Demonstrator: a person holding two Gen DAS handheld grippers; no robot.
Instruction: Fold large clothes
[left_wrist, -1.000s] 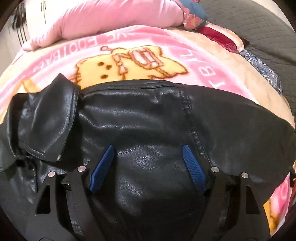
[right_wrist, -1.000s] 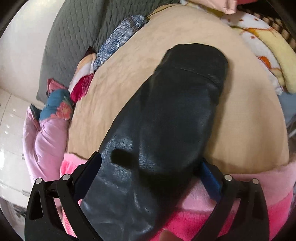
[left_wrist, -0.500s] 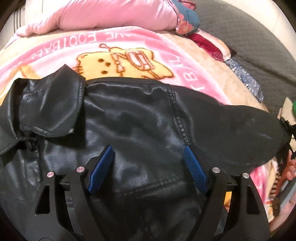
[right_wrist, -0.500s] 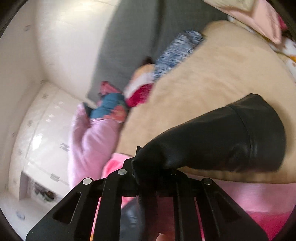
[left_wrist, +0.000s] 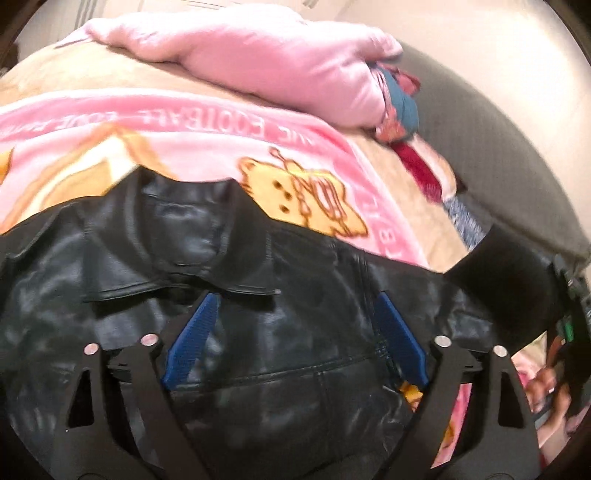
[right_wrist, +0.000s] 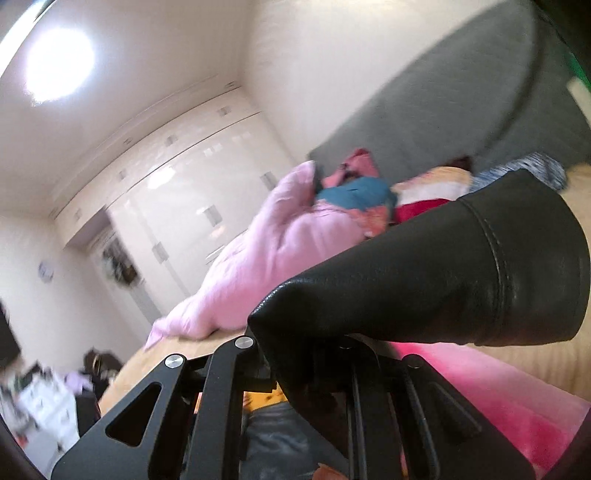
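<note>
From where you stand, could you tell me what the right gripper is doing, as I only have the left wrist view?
Observer: The right gripper is shut on the black jacket's sleeve and holds it lifted above the bed.
Operator: Thank you. Which part of the sleeve sticks out past it?
Observer: The cuff end, with its stitched seam, points out beyond the fingers.
Operator: And what lies beyond the bed on that side?
Observer: A white wardrobe along the wall, under a bright ceiling light.
</note>
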